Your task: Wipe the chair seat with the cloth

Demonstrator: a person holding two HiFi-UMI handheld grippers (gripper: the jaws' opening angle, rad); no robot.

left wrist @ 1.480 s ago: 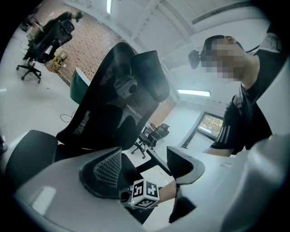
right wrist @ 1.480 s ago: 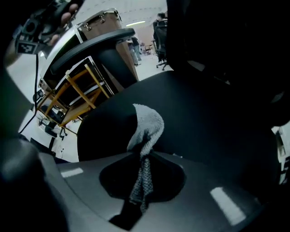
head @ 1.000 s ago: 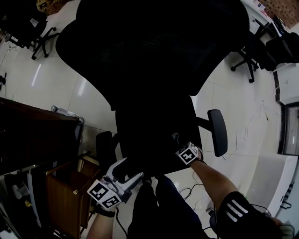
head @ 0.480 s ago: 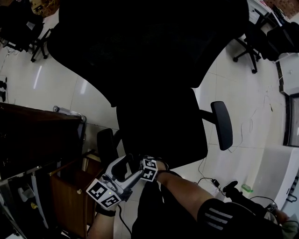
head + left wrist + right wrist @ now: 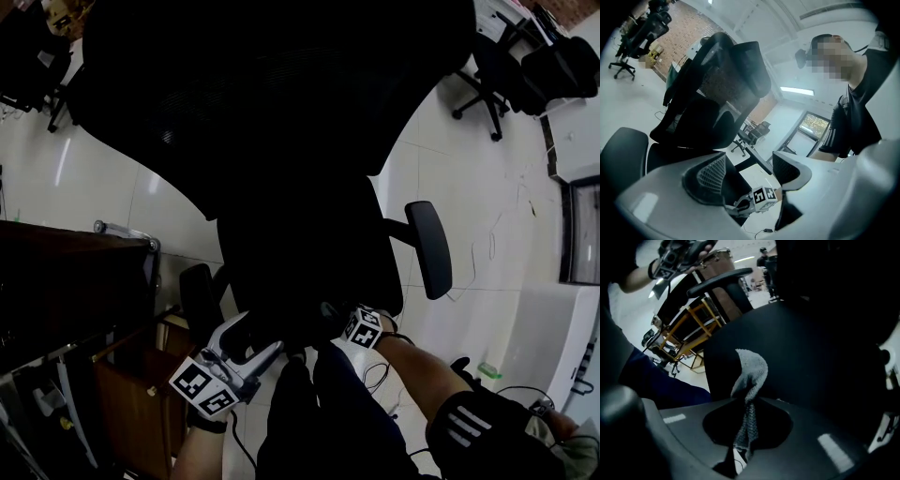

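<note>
The black office chair's seat lies below its big mesh backrest in the head view. My right gripper is at the seat's front edge, shut on a grey cloth that bunches up against the seat. The cloth cannot be made out in the head view. My left gripper hovers just off the seat's front left corner, open and holding nothing. In the left gripper view its fingers stand apart, with the right gripper's marker cube between them, further off.
The chair's armrests flank the seat. A dark wooden cabinet stands at the left. Other office chairs are at the far right, and cables lie on the white floor. The person's legs are directly below.
The right gripper with the cloth swept left along the seat's front edge to beside the left gripper, then back to the right. The left gripper has barely moved.
</note>
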